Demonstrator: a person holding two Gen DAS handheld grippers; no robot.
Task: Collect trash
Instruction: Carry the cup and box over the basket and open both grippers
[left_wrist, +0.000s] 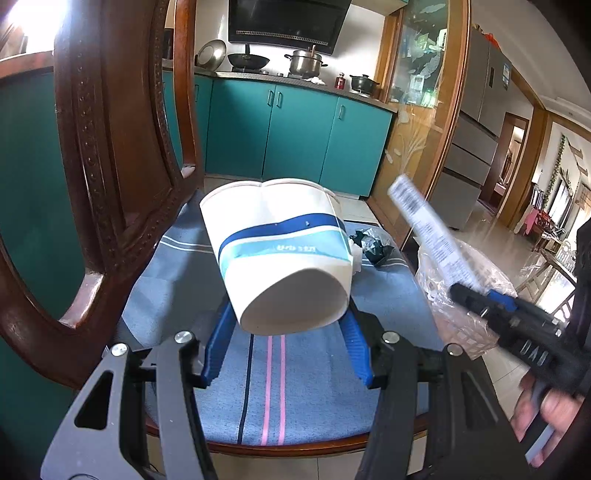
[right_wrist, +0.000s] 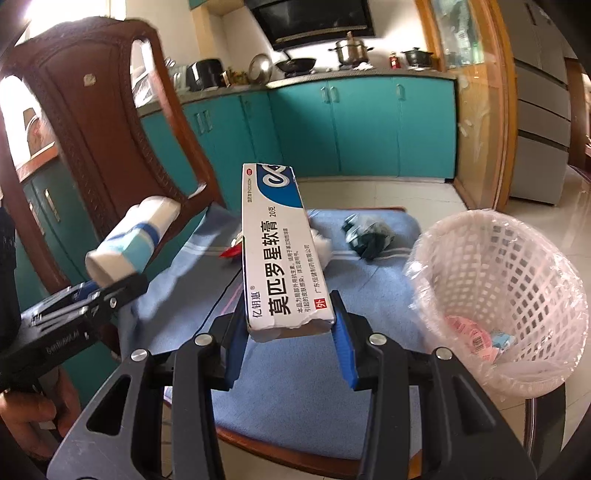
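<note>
My left gripper (left_wrist: 291, 317) is shut on a squashed white paper cup (left_wrist: 284, 251) with blue bands, held above the chair seat; the same cup (right_wrist: 127, 240) shows at the left of the right wrist view. My right gripper (right_wrist: 290, 317) is shut on a white and blue ointment box (right_wrist: 280, 254), which stands up from the jaws; in the left wrist view the box (left_wrist: 428, 229) is blurred. On the seat lie a dark crumpled wrapper (right_wrist: 369, 236), a white wad (right_wrist: 323, 245) and a red scrap (right_wrist: 231, 253) behind the box.
A white mesh bin (right_wrist: 509, 295) lined with a clear bag stands to the right of the chair, with pink and blue scraps inside. The blue striped cushion (left_wrist: 266, 387) covers the seat. The carved wooden chair back (left_wrist: 110, 147) rises at the left. Teal cabinets (left_wrist: 295, 136) stand behind.
</note>
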